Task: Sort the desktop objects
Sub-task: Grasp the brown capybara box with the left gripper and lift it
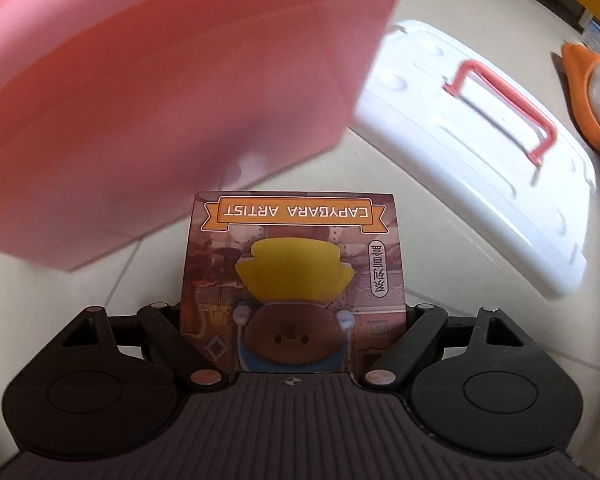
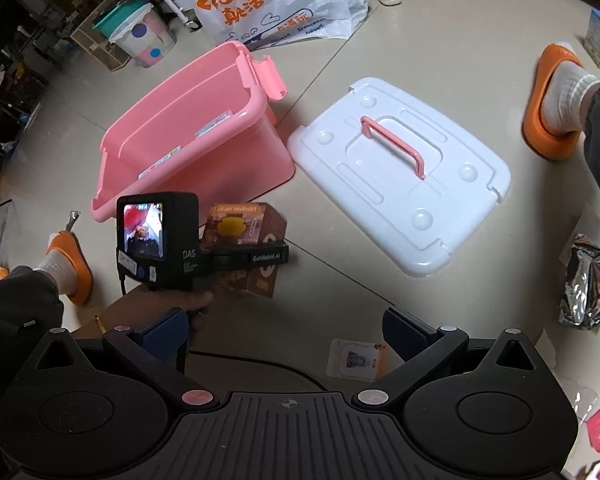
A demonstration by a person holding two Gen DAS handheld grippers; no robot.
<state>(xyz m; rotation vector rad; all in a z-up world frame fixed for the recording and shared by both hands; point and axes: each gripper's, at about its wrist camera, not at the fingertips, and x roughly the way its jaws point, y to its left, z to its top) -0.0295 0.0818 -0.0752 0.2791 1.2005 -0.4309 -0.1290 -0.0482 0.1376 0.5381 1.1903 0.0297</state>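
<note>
Down on the pale tiled floor sits the pink storage bin, with a few cards inside; its white lid with the pink handle lies flat just beside it. Left gripper has the brown Capybara Artist box between its fingers, right next to the bin's wall, though whether the pads actually press on the box I can't tell; right gripper hangs with jaws apart and empty, above a small card on the floor; crinkled foil bag off to the right.
</note>
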